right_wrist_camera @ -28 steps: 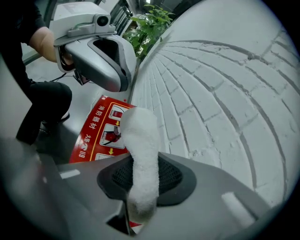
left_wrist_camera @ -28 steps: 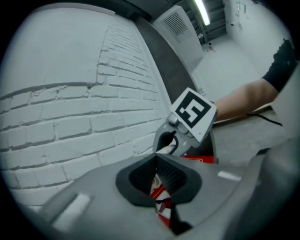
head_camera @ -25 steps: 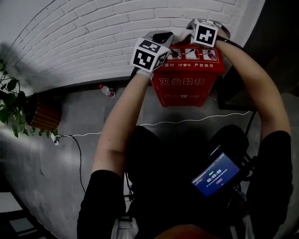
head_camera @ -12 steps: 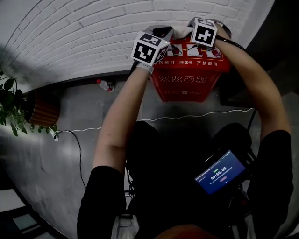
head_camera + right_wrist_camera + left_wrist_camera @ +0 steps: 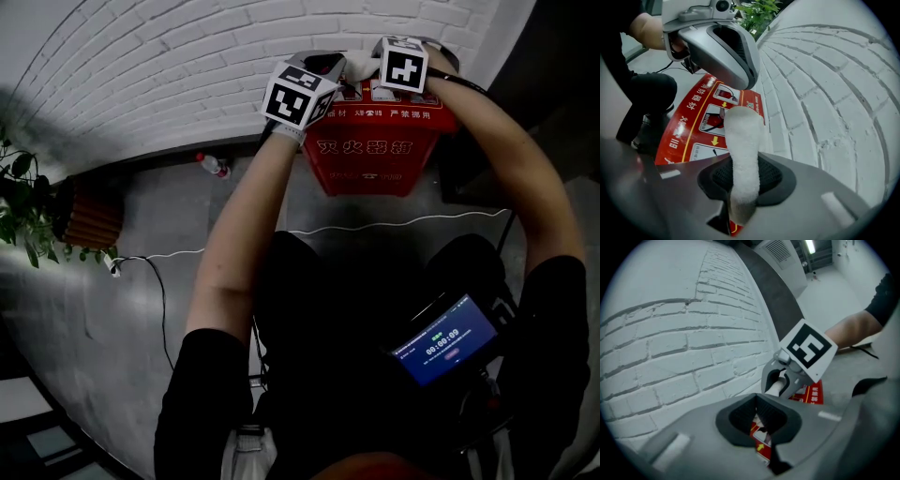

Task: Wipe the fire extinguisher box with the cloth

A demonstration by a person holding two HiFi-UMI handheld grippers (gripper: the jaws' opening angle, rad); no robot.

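Observation:
The red fire extinguisher box [image 5: 375, 155] stands on the floor against the white brick wall, its sloped lid [image 5: 701, 122] printed with pictograms. My right gripper [image 5: 743, 173] is shut on a white cloth [image 5: 743, 140] whose free end lies on the lid's back edge by the wall. In the head view the cloth [image 5: 361, 64] shows between the two marker cubes. My left gripper [image 5: 761, 420] hovers over the lid's left rear corner with its jaws shut and nothing in them. It faces the right gripper [image 5: 787, 378].
The brick wall [image 5: 169, 66] runs right behind the box. On the floor to the left are a plastic bottle [image 5: 214, 166], a white cable [image 5: 394, 225] and a potted plant [image 5: 28, 211]. A dark cabinet [image 5: 469, 169] stands right of the box.
Both grippers have shifted slightly toward the wall along the top of the box, with the cloth still in the right one. The head camera has tilted a little.

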